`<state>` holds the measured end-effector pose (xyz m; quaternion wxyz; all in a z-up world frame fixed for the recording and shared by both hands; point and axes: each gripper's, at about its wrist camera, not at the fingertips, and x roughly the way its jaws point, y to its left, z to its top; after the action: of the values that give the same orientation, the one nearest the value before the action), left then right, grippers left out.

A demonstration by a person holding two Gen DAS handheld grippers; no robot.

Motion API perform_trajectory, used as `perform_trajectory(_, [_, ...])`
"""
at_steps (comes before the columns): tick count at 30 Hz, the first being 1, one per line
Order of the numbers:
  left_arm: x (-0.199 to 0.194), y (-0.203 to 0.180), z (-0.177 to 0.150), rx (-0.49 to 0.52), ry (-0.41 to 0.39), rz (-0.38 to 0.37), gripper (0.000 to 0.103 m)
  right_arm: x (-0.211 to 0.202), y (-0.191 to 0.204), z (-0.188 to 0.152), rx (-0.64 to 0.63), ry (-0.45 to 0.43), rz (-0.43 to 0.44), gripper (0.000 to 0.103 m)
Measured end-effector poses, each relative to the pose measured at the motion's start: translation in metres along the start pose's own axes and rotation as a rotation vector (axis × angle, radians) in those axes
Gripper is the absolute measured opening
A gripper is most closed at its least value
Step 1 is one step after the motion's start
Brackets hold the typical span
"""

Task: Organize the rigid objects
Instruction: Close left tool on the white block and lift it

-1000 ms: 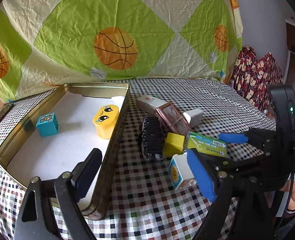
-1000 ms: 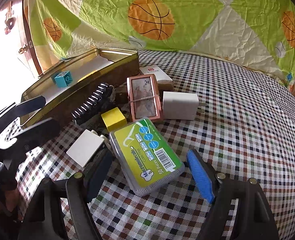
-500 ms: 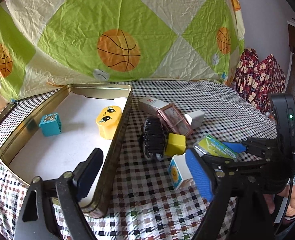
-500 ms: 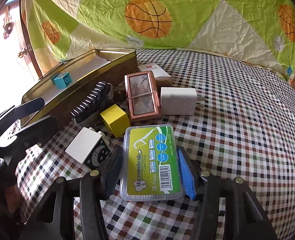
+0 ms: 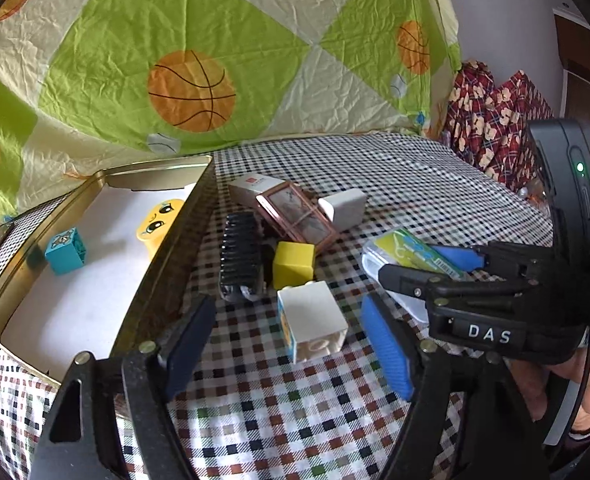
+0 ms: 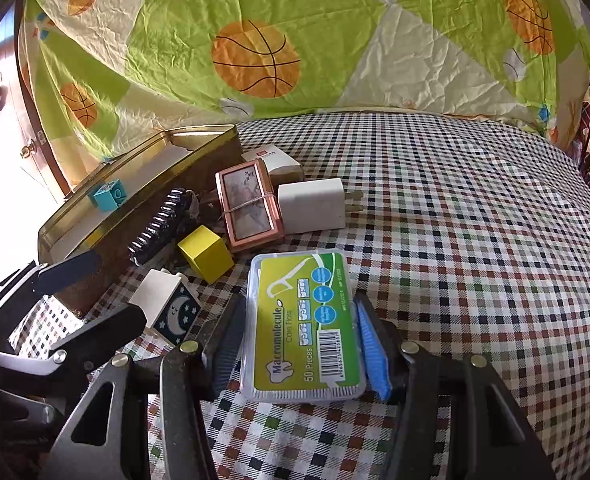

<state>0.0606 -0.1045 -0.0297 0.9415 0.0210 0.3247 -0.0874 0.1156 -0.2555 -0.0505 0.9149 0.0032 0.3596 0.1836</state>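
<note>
My right gripper (image 6: pixel 299 340) is shut on the green dental floss box (image 6: pixel 302 324) and holds it just above the checked cloth; it also shows in the left wrist view (image 5: pixel 409 254). My left gripper (image 5: pixel 291 340) is open and empty around a white toy block (image 5: pixel 311 320), which shows a moon face in the right wrist view (image 6: pixel 167 308). A gold tin tray (image 5: pixel 163 256) at the left holds a teal block (image 5: pixel 65 250) and a yellow face block (image 5: pixel 159 220).
Beside the tray lie a black comb (image 5: pixel 241 254), a yellow cube (image 5: pixel 293 264), a pink framed case (image 5: pixel 295 216), a white charger (image 5: pixel 345 208) and a white box (image 5: pixel 251 188). A basketball-print sheet (image 5: pixel 191 88) hangs behind the table.
My right gripper has closed on the floss box and lifted it slightly. My left gripper has moved right, off the tray edge, so that its fingers flank the white block.
</note>
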Motion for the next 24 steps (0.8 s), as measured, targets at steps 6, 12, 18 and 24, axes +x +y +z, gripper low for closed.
perform_trajectory(6, [0.021, -0.007, 0.003, 0.022, 0.097, -0.042, 0.058, 0.001, 0.000, 0.000, 0.004, 0.003, 0.001, 0.056])
perform_trajectory(12, [0.030, -0.005, 0.004, 0.004, 0.126, -0.063, 0.031, 0.000, 0.001, 0.000, -0.003, 0.003, -0.004, 0.056])
perform_trajectory(18, [0.022, -0.006, 0.002, 0.014, 0.080, -0.061, 0.031, -0.003, 0.002, -0.001, -0.005, -0.016, -0.009, 0.056])
perform_trajectory(24, [0.016, 0.003, 0.003, -0.029, 0.041, -0.065, 0.031, -0.007, 0.004, -0.002, -0.020, -0.036, -0.010, 0.056])
